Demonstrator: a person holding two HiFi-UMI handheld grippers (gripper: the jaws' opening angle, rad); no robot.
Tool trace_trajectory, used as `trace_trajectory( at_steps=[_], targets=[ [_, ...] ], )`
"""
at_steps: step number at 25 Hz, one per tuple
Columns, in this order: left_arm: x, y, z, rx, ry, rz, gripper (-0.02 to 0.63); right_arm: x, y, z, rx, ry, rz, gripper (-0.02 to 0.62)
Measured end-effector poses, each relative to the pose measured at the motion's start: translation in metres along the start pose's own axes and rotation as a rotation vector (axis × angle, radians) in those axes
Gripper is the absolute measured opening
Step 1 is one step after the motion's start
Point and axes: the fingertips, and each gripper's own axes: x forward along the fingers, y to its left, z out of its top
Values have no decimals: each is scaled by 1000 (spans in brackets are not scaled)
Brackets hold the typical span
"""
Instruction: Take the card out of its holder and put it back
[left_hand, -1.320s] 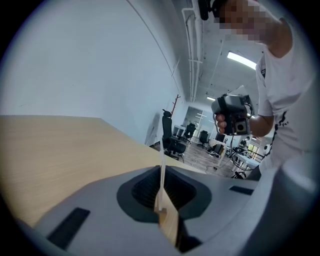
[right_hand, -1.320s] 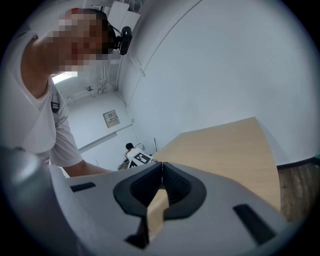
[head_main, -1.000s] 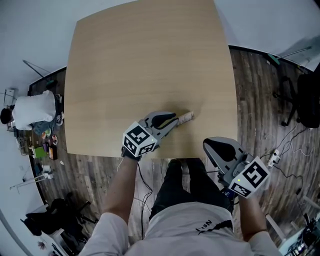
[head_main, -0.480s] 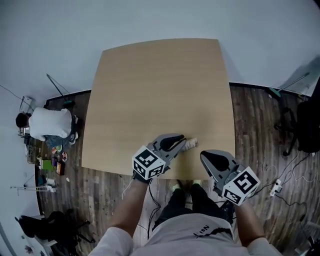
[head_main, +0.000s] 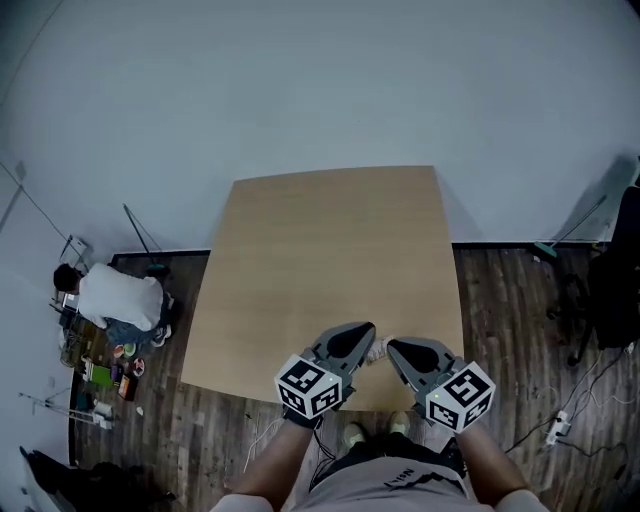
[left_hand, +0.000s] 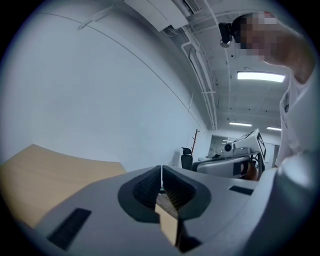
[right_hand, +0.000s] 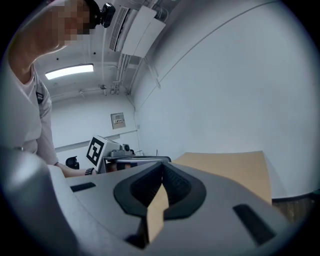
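Left gripper (head_main: 366, 332), right gripper (head_main: 393, 346) — jaws pressed together; only head view shows pale item (head_main: 378, 351).

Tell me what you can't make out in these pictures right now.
Head view: small pale object between the claw tips, too small to tell card from holder.
Left gripper view: grey left claw has jaws together; whether they pinch anything is hidden between them.
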Motion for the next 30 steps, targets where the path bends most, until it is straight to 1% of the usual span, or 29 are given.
trace_trajectory(
  at_steps=[5,14,23,30],
  targets=[
    [-13,-12,21,-5,-40,16,21,1,10,16,-39,-20,2,14],
    [-25,-20,46,45,-73,39,21,8,19,37,-67,-55,2,14],
    [-29,-12,43,33,-74,54,20,16,18,31,-57,-42,14,14],
    [-30,-12,46,32,-74,54,20,19,19,43,-69,-50,4,14]
  ],
)
